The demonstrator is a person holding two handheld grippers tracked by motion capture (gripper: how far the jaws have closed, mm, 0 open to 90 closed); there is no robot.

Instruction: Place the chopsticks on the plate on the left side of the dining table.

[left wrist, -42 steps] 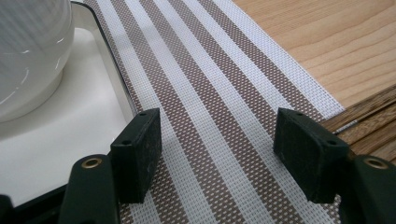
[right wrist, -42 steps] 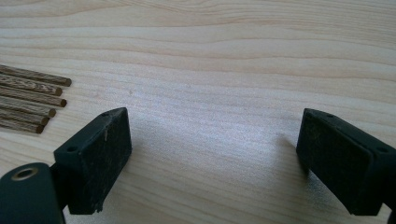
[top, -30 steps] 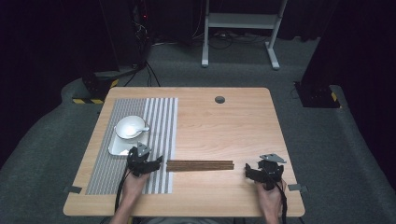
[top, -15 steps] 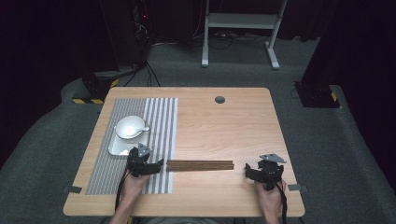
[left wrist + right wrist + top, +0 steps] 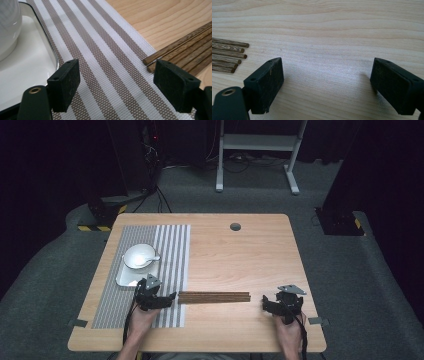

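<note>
Dark floor and black curtains sit all around a light wooden surface. On it lie the chopsticks, a small bunch of thin brown wooden sticks packed side by side. In the right gripper view you can see their cut round ends and the wood grain on them.

Seen from the high view, the sticks lie flat, and their long way runs from 9 o'clock to 3 o'clock, straight across in front of the person. They sit near the 6 o'clock edge of the surface, about in the middle. One end points at the left gripper and just reaches the edge of the striped mat. The other end points at the right gripper, with a bit of bare wood between them.

The left gripper has just been opening, and its two black pads are now spread wide with nothing between them. In the left gripper view, the stick tips sit just beside the pad on the right, over the mat. The right gripper is spread wide too, holding nothing.

At 10 o'clock from the sticks, a white bowl with a spoon sits on a white tray on the mat.
</note>
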